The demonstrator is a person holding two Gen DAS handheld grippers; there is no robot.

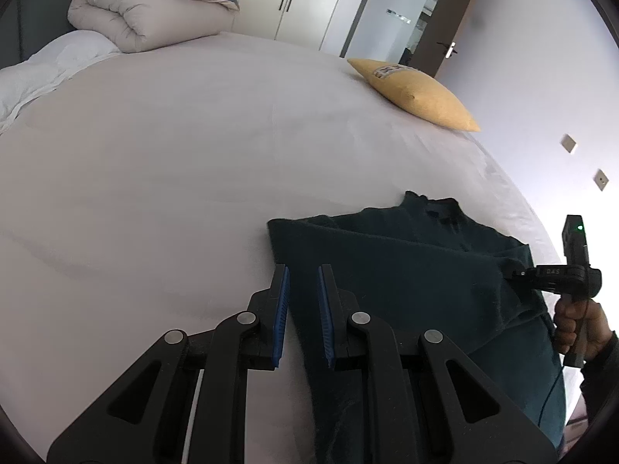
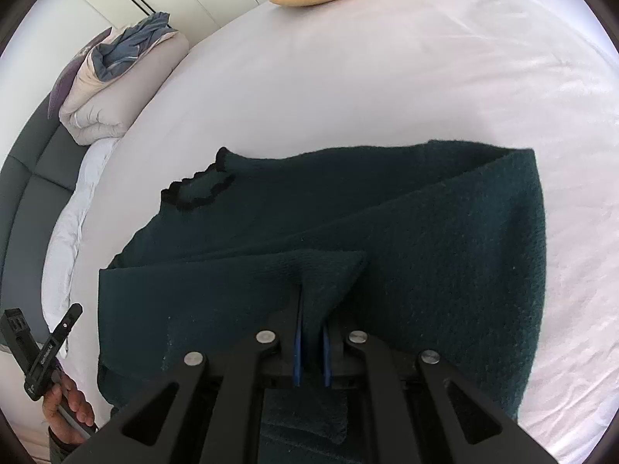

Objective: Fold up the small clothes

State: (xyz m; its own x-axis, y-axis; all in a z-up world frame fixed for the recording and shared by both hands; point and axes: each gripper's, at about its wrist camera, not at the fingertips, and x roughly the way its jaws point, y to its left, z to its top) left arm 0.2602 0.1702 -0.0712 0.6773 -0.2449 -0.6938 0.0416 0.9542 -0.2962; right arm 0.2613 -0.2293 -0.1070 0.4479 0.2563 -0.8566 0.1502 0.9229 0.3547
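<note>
A plain dark green sweater (image 2: pixel 425 232) with black scalloped collar trim (image 2: pixel 201 189) lies on a white bed (image 2: pixel 387 77) beside a mustard-yellow pillow (image 1: pixel 418 92).

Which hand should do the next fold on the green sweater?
Probably the right. The right gripper is already pinched shut on a fold of the green sweater, ready to carry it across. The left gripper holds nothing; its fingers sit apart over the sweater's edge on the bed.
</note>
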